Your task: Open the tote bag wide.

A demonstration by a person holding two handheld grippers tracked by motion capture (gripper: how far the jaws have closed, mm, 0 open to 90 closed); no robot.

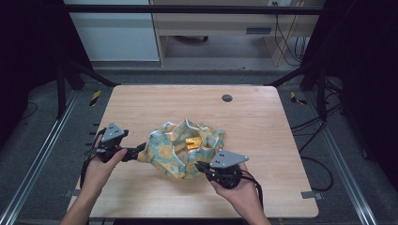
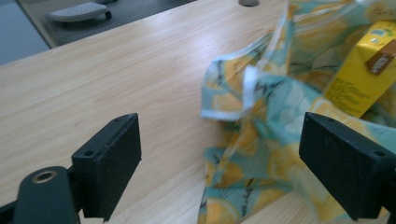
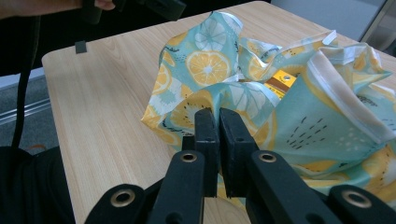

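Dim room, dark frame rails on both sides, pale cabinets and loose cables beyond. Light wood worktop (image 1: 141, 101) with a round grommet hole (image 1: 227, 98) near its far edge.

Lemon-print cloth (image 1: 180, 150) lies crumpled in the middle of the worktop, teal ground with yellow citrus slices and a white hem. Its edges stand up around a hollow, so it sits like an open pouch. Inside the hollow: a yellow carton (image 1: 192, 143), partly covered by the folds. In the left gripper view the carton (image 2: 362, 77) shows a brown tab at its top corner and lines of small print down its face, too blurred to read; no brand legible.

Left gripper (image 1: 139, 151), held in the person's left hand (image 1: 101, 166), sits at the cloth's left edge. Jaws spread wide; nothing pinched. In its own view the cloth (image 2: 261, 135) lies between and beyond the two jaws, nearer the right-hand one, with bare worktop in front of the other. Whether either pad touches fabric cannot be told.

Right gripper (image 1: 201, 166), in the right hand (image 1: 239, 187), is at the cloth's near-right edge. Jaws pressed together, pinching a fold of the cloth (image 3: 224, 100) at the tips, as seen in the right gripper view (image 3: 218, 122). Fabric rises behind and to the right of the jaws there.
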